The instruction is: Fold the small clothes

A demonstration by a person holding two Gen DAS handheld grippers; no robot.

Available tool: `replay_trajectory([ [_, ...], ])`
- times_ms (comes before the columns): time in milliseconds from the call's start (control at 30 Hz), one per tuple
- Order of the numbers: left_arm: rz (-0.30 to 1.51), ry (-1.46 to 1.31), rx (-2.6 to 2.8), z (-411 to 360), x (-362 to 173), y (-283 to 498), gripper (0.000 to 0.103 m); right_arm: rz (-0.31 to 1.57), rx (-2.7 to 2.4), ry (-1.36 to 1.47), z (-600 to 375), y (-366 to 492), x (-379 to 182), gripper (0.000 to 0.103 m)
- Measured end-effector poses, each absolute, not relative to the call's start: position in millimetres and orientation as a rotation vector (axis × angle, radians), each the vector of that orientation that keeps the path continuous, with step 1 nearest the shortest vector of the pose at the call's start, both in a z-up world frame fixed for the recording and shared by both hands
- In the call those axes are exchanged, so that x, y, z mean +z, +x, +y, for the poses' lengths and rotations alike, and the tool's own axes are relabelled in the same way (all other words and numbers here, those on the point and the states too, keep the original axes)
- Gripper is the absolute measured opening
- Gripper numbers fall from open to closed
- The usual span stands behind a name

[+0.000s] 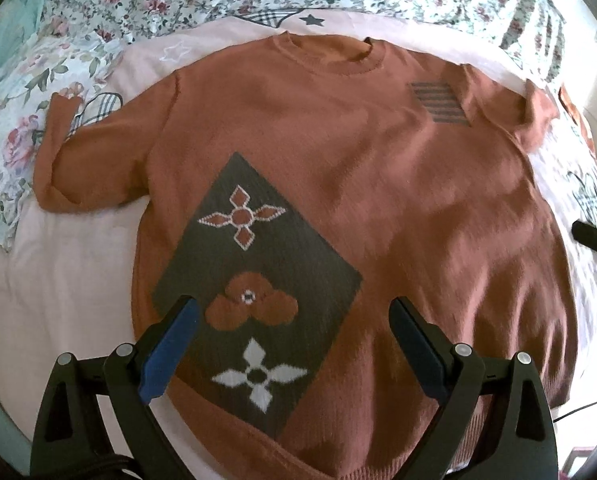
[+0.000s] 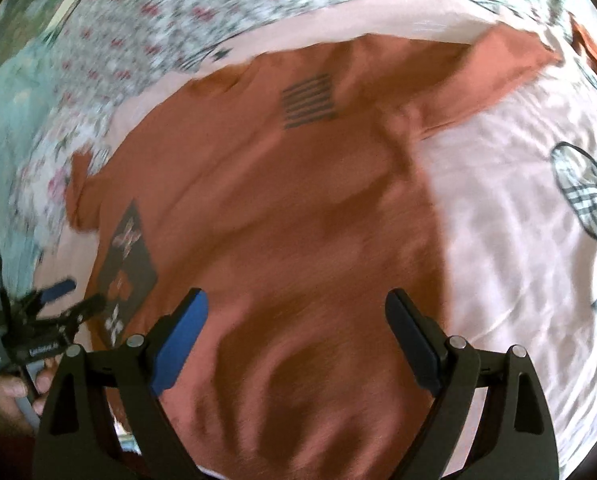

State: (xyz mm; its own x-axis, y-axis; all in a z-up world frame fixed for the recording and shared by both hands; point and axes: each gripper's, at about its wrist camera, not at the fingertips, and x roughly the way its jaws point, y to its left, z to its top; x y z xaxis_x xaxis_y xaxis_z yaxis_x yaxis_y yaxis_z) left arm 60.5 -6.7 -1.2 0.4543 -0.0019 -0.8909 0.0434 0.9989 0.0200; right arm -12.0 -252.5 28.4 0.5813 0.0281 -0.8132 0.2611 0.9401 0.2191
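The rust sweater lies flat, front up, on the pink bedsheet; your left tool and right tool hover over its hem, both spread wide and empty. Pinching one knit layer, or unevenly relative to the hem, would likely skew the fold; the sleeve farthest from the hem looks rumpled and may bunch.

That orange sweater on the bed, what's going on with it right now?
A rust-orange knit sweater with a dark diamond flower panel lies spread face up on a pale pink bedsheet, both sleeves out to the sides. A person holds two handheld grippers above its lower half: the left gripper over the diamond panel, the right gripper over the plain side. Both are open, gripping nothing. No fold is made yet.
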Motion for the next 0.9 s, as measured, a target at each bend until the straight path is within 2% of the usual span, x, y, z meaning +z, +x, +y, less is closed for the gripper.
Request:
replay_trajectory([
  [367, 1.142, 0.043, 0.025, -20.3, -3.3, 102.5, 0.096, 0.819, -0.34, 0.534, -422.3, 7.1, 52.3, 0.088],
  [500, 1.157, 0.036, 0.038, -27.7, -9.4, 120.8, 0.096, 0.775, -0.407, 0.611, -490.3, 25.0, 53.9, 0.08],
  [600, 1.18, 0.031, 0.044, -35.4, -15.8, 132.8, 0.096, 0.754, -0.483, 0.641, -541.4, 42.0, 57.3, 0.069],
  [767, 1.222, 0.038, 0.054, -50.7, -30.0, 148.3, 0.096, 0.671, -0.549, 0.713, -620.1, 68.0, 58.7, 0.062],
  [833, 1.241, 0.038, 0.06, -55.9, -35.7, 152.2, 0.096, 0.655, -0.583, 0.747, -649.4, 83.3, 50.9, 0.053],
  [900, 1.258, 0.035, 0.064, -60.9, -41.0, 156.1, 0.096, 0.646, -0.593, 0.791, -670.4, 94.0, 40.6, 0.052],
])
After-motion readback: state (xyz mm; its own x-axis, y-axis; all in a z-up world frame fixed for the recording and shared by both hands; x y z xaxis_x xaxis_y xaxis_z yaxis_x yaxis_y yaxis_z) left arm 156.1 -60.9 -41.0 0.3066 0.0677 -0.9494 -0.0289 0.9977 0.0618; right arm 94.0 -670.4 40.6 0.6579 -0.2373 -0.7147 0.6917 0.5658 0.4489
